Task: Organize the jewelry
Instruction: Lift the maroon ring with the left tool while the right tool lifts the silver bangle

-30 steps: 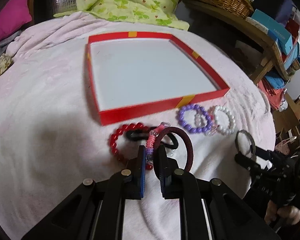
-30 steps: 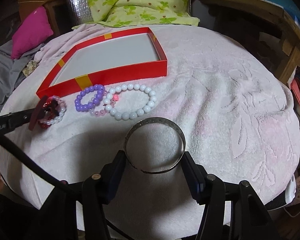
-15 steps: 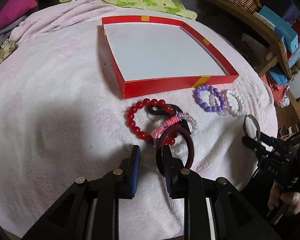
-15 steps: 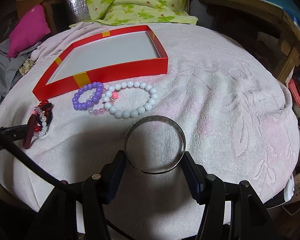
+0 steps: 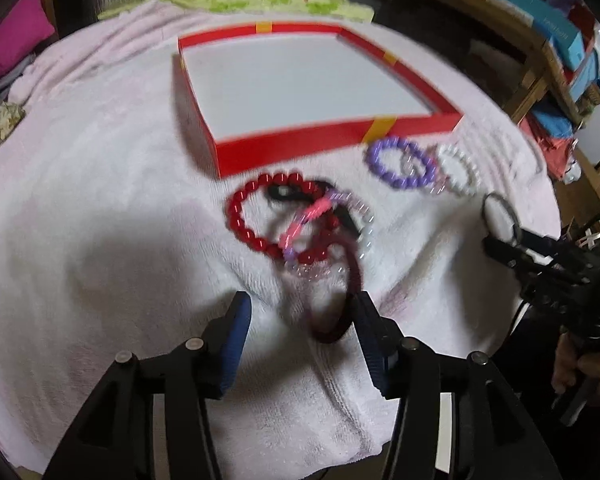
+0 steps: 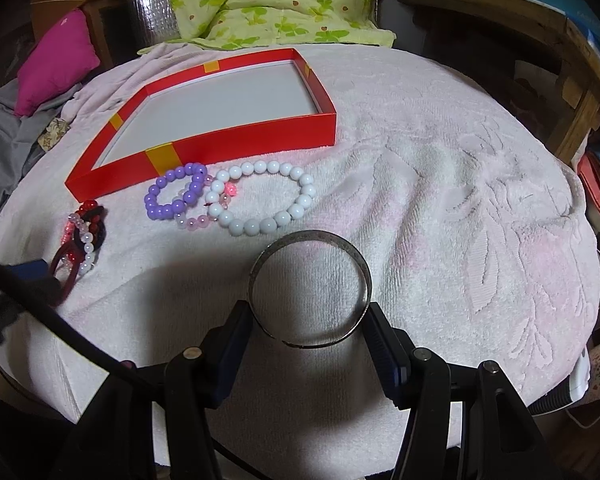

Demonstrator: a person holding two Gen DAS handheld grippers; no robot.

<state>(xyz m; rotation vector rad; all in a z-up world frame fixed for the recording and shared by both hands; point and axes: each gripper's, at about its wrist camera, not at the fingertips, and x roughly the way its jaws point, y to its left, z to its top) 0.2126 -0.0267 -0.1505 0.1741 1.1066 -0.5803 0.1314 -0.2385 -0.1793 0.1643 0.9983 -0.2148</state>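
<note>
The dark red hair tie [image 5: 340, 300] lies on the pink towel [image 5: 100, 200], at the near end of a tangle with the red bead bracelet [image 5: 252, 228] and a pink bead bracelet [image 5: 304, 220]. The left tool [image 5: 300, 320] is opening; the tie is between its jaws and leans on the right one, not clamped. To take only one piece, I think it should close on the free loop of the tie and lift slowly, so the beads do not follow.

The right tool [image 6: 310, 320] holds the metal bangle [image 6: 310, 288] across its width, above the towel.

The red box [image 6: 236, 136] is behind the jewelry and has nothing inside. The purple bracelet [image 6: 176, 192] and the white bracelet [image 6: 268, 200] lie just before its front wall.
</note>
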